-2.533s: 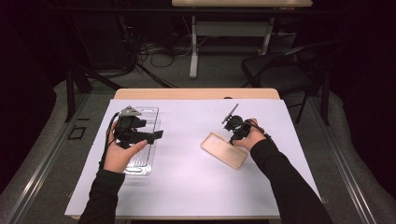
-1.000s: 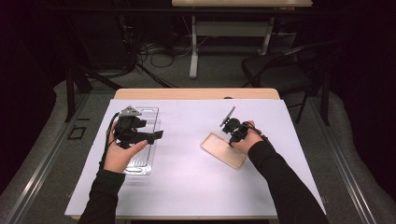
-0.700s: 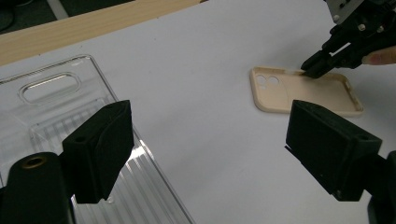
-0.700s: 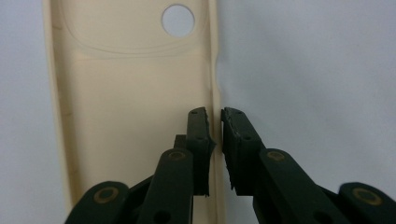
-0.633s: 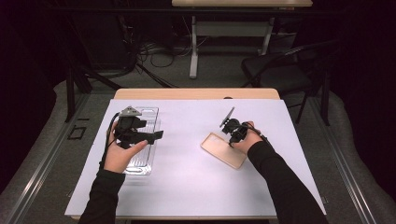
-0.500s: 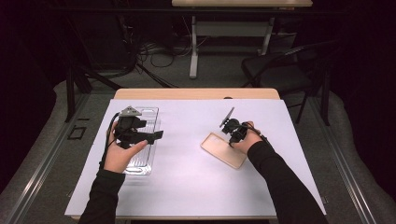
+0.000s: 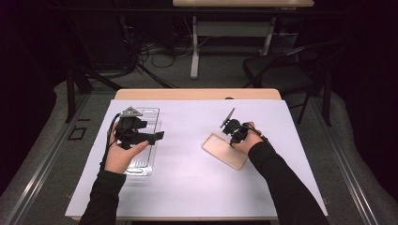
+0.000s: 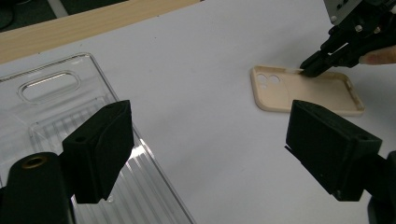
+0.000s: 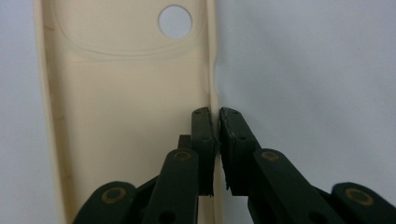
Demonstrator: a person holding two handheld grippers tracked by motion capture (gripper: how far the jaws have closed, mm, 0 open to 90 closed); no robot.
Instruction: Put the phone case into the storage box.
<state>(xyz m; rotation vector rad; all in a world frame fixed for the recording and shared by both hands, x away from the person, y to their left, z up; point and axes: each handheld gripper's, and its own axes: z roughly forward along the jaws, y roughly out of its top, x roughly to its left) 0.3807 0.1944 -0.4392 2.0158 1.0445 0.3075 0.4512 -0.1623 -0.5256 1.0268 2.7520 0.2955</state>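
Note:
A beige phone case (image 7: 224,152) lies inside-up on the white table sheet, right of centre. My right gripper (image 7: 232,139) is shut on the case's far side wall; its jaws have just been closing on it. In the right gripper view the two pads (image 9: 218,116) pinch the thin rim of the case (image 9: 126,102), which bulges slightly there. My left gripper (image 7: 152,137) hovers over a clear plastic tray (image 7: 145,161) at the left, jaws wide open with nothing between them. In the left gripper view, my left gripper (image 8: 210,122) looks across the tray (image 8: 56,84) toward the case (image 8: 303,91).
The white sheet (image 7: 187,187) covers most of the wooden table; a wood strip (image 7: 197,94) shows at the far edge. Beyond the table stand a dark chair (image 7: 281,70), a desk leg and floor cables.
The right gripper's jaws have come together slightly on the case's rim. Both hands have stayed where they were.

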